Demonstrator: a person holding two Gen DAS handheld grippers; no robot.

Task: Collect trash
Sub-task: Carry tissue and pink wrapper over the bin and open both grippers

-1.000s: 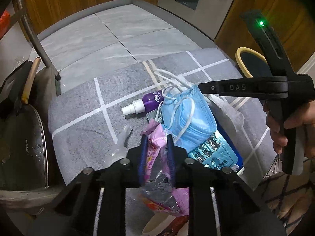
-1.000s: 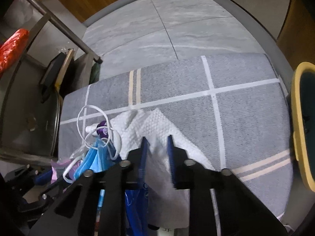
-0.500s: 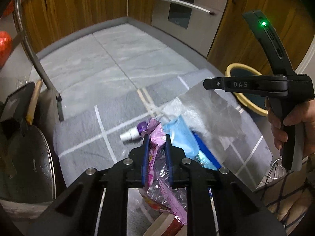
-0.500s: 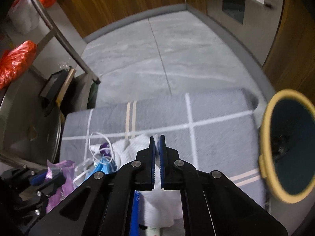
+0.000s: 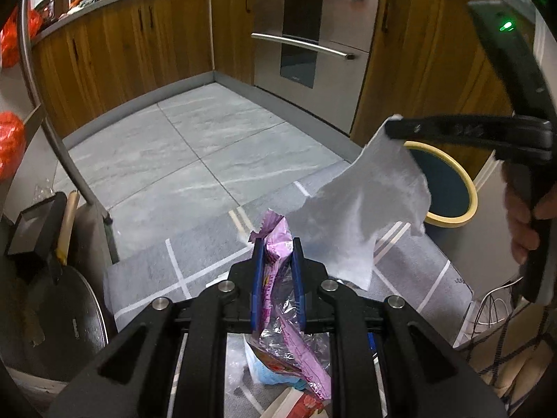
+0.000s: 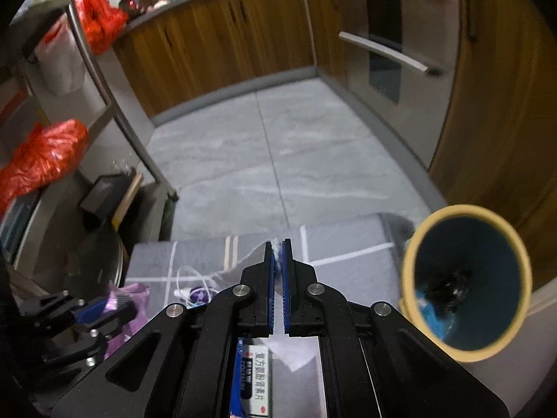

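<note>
My left gripper (image 5: 277, 245) is shut on a crumpled purple snack wrapper (image 5: 278, 299) that hangs down between its blue pads, lifted above the grey mat (image 5: 146, 271). In the same view my right gripper (image 5: 391, 127) holds a white tissue (image 5: 362, 209) in the air, in front of the yellow-rimmed blue bin (image 5: 449, 188). In the right wrist view the right gripper (image 6: 277, 244) is shut on a tuft of that tissue (image 6: 276, 245). The bin (image 6: 466, 278) gapes at the right with dark trash inside. The left gripper (image 6: 104, 310) with the wrapper (image 6: 134, 296) is at lower left.
A purple spray bottle (image 6: 196, 294) with white mask straps and a blue medicine box (image 6: 256, 369) lie on the mat (image 6: 348, 244). A metal rack leg (image 5: 69, 160), a pan lid (image 5: 66, 317) and red bags (image 6: 41, 153) stand at the left. Wooden cabinets and an oven (image 5: 306, 35) lie beyond the tiled floor.
Both grippers have risen from the mat. The right one shut on the white tissue and lifted it toward the bin. The left one carried the purple wrapper upward.
</note>
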